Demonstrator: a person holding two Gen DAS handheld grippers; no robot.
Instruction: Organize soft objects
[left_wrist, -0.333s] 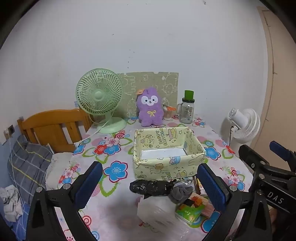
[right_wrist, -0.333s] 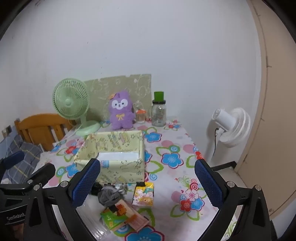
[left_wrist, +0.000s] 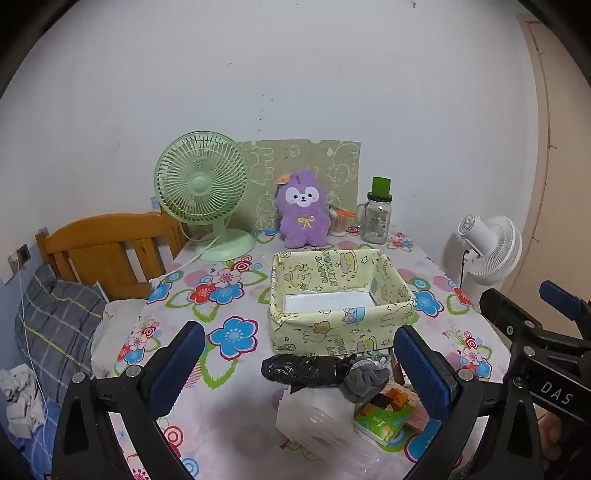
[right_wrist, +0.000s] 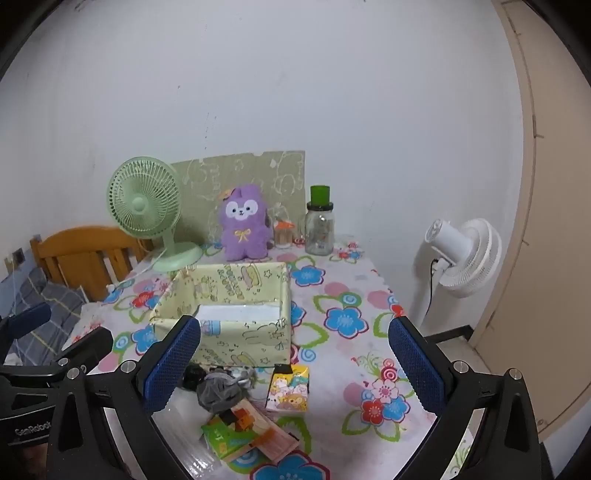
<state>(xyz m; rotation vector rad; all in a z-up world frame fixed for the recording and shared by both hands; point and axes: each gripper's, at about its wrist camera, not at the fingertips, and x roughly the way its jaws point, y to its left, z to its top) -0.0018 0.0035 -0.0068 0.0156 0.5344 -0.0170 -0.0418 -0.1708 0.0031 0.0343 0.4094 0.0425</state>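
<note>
A yellow cartoon-print fabric box (left_wrist: 340, 328) (right_wrist: 236, 336) stands mid-table, holding only a white liner. In front of it lie a crumpled black plastic bag (left_wrist: 306, 369), a grey sock bundle (left_wrist: 364, 380) (right_wrist: 218, 393), a clear pack of tissues (left_wrist: 317, 421), a green packet (left_wrist: 384, 421) (right_wrist: 225, 437) and a small cartoon tissue pack (right_wrist: 290, 389). A purple plush toy (left_wrist: 303, 214) (right_wrist: 243, 223) sits against the back wall. My left gripper (left_wrist: 299, 373) hovers open above the pile. My right gripper (right_wrist: 293, 369) is open too, over the table's near right part.
The table wears a flowered cloth (left_wrist: 229, 291). A green desk fan (left_wrist: 203, 188), a glass jar with green lid (left_wrist: 377, 216) and a green board (left_wrist: 325, 158) line the back. A white floor fan (left_wrist: 487, 247) stands right; a wooden headboard (left_wrist: 103, 243) and bedding left.
</note>
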